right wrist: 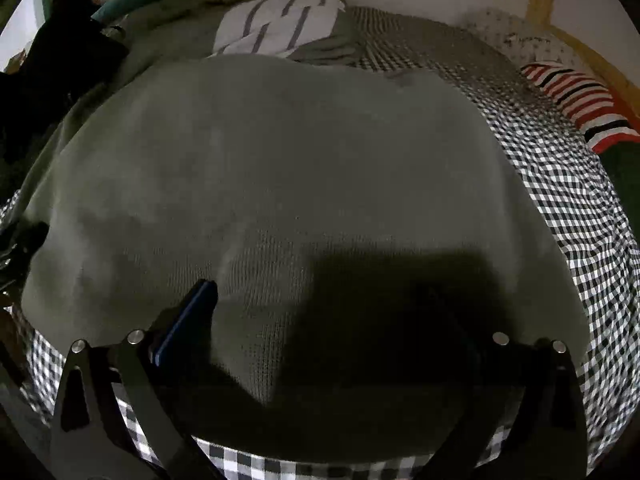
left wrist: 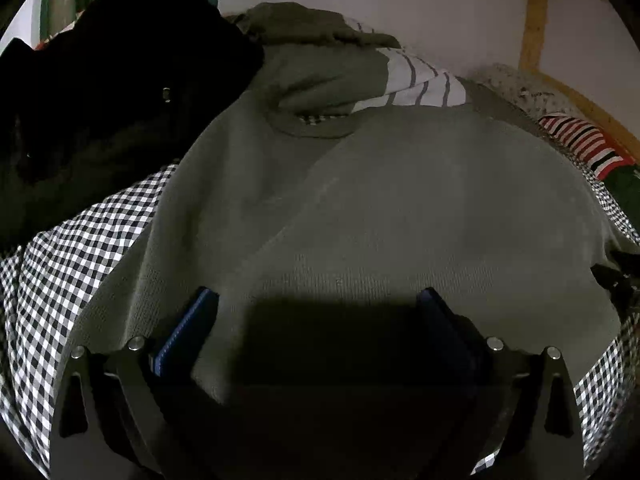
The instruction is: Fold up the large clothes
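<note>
Left wrist view: a green sweater (left wrist: 400,208) lies on a checked sheet (left wrist: 80,248), one side seemingly folded over, more folds left. Left gripper (left wrist: 320,300) and right gripper (right wrist: 320,292) hover above it, jaws apart, empty.

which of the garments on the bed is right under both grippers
The plain olive-green sweater, spread flat on the checked sheet. The black garment, grey-striped white one and red-striped one lie at the far edges.
</note>
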The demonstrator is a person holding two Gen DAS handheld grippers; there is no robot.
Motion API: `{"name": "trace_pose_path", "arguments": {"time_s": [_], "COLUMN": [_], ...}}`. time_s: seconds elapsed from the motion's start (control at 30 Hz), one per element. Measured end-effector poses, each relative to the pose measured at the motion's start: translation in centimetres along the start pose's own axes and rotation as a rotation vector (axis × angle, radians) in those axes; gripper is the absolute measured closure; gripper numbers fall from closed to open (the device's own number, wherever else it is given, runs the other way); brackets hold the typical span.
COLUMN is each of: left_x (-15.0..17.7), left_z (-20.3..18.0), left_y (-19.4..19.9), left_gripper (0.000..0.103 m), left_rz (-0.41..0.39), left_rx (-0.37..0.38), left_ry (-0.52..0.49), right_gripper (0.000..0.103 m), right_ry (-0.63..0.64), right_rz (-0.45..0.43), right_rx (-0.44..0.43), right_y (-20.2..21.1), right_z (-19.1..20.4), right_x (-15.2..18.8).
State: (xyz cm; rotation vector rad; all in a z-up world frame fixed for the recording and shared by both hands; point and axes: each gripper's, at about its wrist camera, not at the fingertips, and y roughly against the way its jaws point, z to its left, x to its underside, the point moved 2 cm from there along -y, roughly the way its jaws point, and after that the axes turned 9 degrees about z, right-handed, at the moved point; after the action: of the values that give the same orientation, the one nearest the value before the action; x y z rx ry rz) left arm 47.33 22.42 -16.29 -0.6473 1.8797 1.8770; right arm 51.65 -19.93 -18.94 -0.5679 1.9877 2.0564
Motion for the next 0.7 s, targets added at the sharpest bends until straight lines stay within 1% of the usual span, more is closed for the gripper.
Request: {"name": "trace_pose_path", "arguments": {"time_s": [0.23, 0.3, 0.33, 0.37, 0.43, 0.5, 0.7], "left_x": [0.1, 0.1, 0.2, 0.2, 0.1, 0.2, 0.3], "left_z": [-0.1, 0.0, 0.0, 0.0, -0.1, 0.0, 0.0], "left_y": [0.1, 0.1, 0.1, 0.1, 0.0, 0.0, 0.2], "left_gripper": [0.004, 0.004, 0.004, 0.004, 0.004, 0.004, 0.004], "left_rz": [-0.015, -0.017, -0.018, -0.019, -0.020, -0.018, -0.021], "left_rx": [-0.018, -0.020, -0.020, -0.022, -0.025, -0.023, -0.029], "left_ry": [-0.007, -0.007, -0.008, -0.008, -0.009, -0.009, -0.011], "right_gripper": [0.002, 0.003, 0.003, 0.003, 0.003, 0.002, 0.002], "right_ry": [-0.008, -0.050, -0.065, -0.057, -0.022, -0.029, -0.014], "right_rz": [0.011, 0.055, 0.059, 0.056, 0.086, 0.079, 0.069], "right_rx": [0.010, 0.038, 0.044, 0.042, 0.065, 0.060, 0.047], "right_y": [0.0, 0.5, 0.9, 1.2, 0.3, -0.5, -0.7], "right_z": [0.0, 0.0, 0.3, 0.7, 1.8, 1.7, 1.8], "right_x": [0.1, -0.4, -0.9, -1.2, -1.4, -1.2, -1.0]}}
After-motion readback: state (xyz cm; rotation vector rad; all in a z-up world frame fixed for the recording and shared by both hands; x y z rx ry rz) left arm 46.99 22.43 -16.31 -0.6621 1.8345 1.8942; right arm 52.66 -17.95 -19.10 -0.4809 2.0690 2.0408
